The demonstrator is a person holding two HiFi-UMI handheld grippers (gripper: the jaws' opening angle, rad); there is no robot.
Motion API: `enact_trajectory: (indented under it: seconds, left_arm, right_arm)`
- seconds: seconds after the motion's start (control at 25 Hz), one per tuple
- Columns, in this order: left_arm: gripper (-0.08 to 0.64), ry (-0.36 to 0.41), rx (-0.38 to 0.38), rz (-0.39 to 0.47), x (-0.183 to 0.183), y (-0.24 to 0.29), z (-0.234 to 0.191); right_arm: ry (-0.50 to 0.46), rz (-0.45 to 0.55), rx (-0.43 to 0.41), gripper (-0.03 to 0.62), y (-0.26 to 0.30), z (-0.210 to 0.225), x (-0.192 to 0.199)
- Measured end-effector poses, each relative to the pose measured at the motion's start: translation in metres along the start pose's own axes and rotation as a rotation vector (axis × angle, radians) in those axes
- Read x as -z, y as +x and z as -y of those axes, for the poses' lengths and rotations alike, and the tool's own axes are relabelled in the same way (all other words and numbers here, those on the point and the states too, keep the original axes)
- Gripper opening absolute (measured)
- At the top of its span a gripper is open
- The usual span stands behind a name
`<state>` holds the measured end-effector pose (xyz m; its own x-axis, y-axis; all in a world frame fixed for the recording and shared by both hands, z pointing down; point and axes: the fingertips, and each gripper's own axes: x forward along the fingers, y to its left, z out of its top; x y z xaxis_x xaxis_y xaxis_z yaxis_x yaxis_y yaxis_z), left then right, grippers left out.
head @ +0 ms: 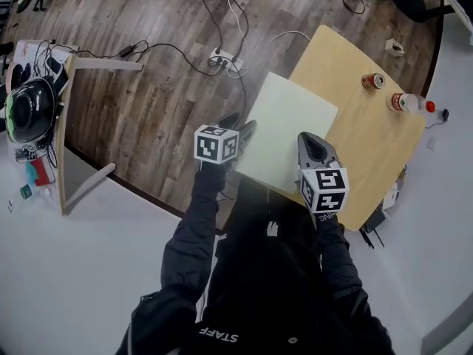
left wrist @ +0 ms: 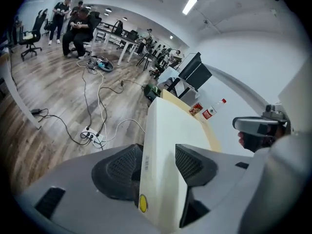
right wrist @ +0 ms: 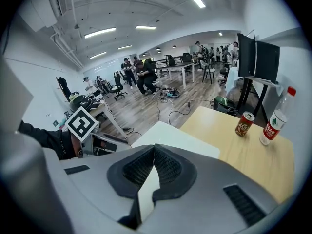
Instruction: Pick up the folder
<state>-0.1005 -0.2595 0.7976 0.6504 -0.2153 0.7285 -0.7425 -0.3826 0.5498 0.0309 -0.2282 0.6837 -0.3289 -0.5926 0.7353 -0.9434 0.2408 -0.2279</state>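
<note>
Where it juts past the corner of a light wooden table (head: 369,143), a pale folder (head: 288,128) sits partly over the tabletop and partly over dark wood floor (head: 148,109). The left gripper (left wrist: 158,150) has its jaws well apart, astride the folder's thick spine edge without clamping it. The right gripper (right wrist: 153,147) has its jaws drawn together on the folder's thin near edge, pinching a pale strip. Farther along the table stand a red can (head: 373,81) and a red-capped bottle (head: 410,103). A white power strip (head: 225,60) lies on the floor beyond.
</note>
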Motion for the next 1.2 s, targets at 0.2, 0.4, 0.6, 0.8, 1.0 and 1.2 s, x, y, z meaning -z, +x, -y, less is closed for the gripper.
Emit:
enact_trajectory:
  seconds: [0.2, 0.4, 0.6, 0.8, 1.0, 1.2]
  left_arm:
    - [0.304, 0.003, 0.134, -0.052, -0.004, 0.017, 0.0]
    - [0.348, -0.014, 0.269, -0.113, 0.0, 0.031, 0.003]
    - [0.379, -0.009, 0.363, -0.17, 0.003, 0.041, 0.006]
    - [0.391, -0.032, 0.458, -0.229, 0.01, 0.05, 0.008]
    - [0.393, -0.077, 0.541, -0.264, 0.016, 0.058, 0.013]
    - [0.391, -0.103, 0.573, -0.253, 0.017, 0.059, 0.017]
  right_arm:
    - [0.017, -0.018, 0.008, 0.023, 0.016, 0.008, 0.0]
    - [0.037, -0.03, 0.016, 0.023, 0.026, 0.015, 0.004]
    - [0.058, -0.037, 0.02, 0.023, 0.032, 0.021, 0.008]
    - [0.071, -0.038, 0.022, 0.023, 0.034, 0.026, 0.01]
    - [0.085, -0.042, 0.028, 0.023, 0.035, 0.03, 0.017]
    - [0.101, -0.036, 0.035, 0.023, 0.03, 0.033, 0.018]
